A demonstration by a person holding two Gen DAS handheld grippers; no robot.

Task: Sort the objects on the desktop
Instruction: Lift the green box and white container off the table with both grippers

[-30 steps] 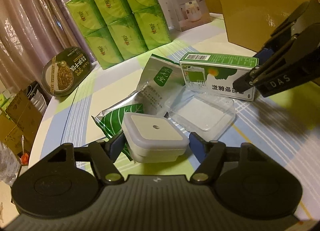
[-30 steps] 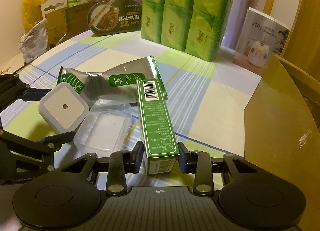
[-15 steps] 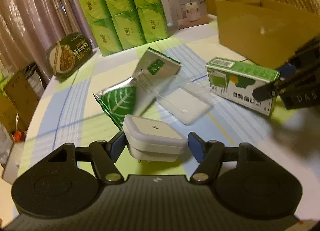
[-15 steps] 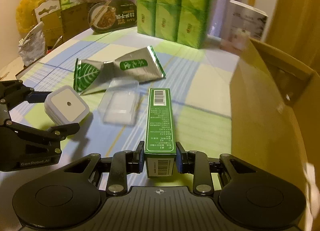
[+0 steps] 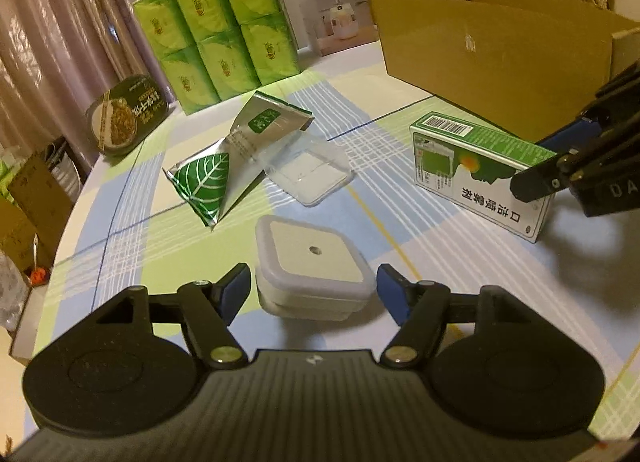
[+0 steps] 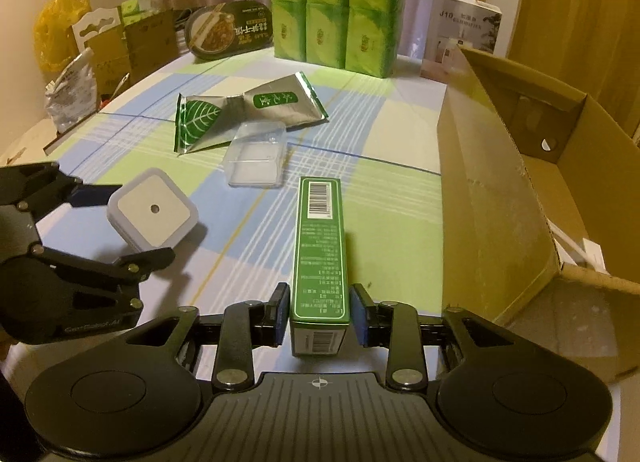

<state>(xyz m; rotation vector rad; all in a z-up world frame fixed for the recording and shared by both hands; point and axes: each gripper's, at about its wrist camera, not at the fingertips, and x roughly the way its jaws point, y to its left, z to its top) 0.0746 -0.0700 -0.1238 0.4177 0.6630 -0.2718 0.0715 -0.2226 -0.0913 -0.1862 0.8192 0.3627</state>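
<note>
Two grippers, each with one item. Left gripper [image 5: 312, 290]: pads flank a white square night light [image 5: 312, 266]; whether they press its sides cannot be told. Right gripper [image 6: 320, 314]: fingers clamped on the near end of a green carton [image 6: 320, 246], which runs toward 12 o'clock over the checked tablecloth [image 6: 392, 222]. Clear plastic tray [image 6: 256, 158]: at 11 o'clock of the carton, apart from it. Foil leaf-print pouch [image 6: 244, 110]: beyond the tray, touching it. Open cardboard box [image 6: 500, 190]: at 2 o'clock, just beside the carton. Green tissue packs [image 6: 336, 2]: stacked at the far table edge.
</note>
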